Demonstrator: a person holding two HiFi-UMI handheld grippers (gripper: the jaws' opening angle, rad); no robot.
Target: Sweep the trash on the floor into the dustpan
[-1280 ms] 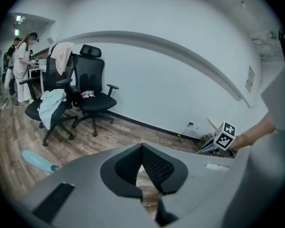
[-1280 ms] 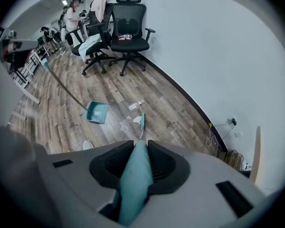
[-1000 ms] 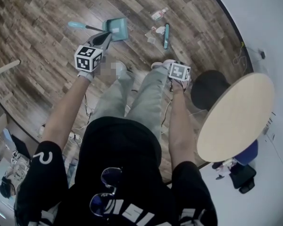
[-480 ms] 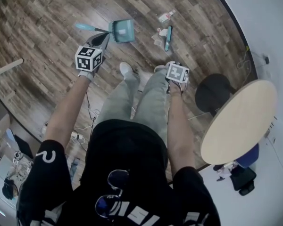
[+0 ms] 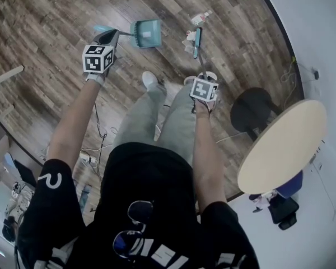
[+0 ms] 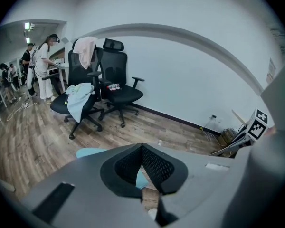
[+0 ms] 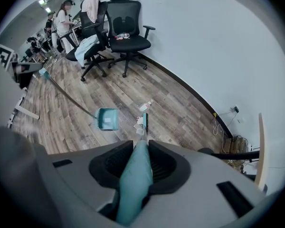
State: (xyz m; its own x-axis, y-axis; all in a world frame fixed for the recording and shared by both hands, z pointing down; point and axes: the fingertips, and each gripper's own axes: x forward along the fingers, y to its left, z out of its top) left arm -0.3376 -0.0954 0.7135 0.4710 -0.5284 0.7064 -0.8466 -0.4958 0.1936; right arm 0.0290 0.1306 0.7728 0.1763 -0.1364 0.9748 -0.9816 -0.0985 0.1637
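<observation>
Though still shut, L gripper (image 5: 109, 36) farther.

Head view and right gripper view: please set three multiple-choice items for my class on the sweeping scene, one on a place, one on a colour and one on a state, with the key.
1. In the head view, where does the dustpan lie relative to the broom head?
A) to its left
B) to its right
C) on top of it

2. What colour is the dustpan?
A) red
B) teal
C) yellow

3. How are the tongs of the right gripper?
A) open, holding nothing
B) shut, with nothing between them
C) shut on the broom handle

Key:
1 A, as the dustpan sits on the wood floor left of the broom head.
2 B, as its scoop is plainly teal.
3 C, as the teal handle runs between the closed tongs in the right gripper view.
</observation>
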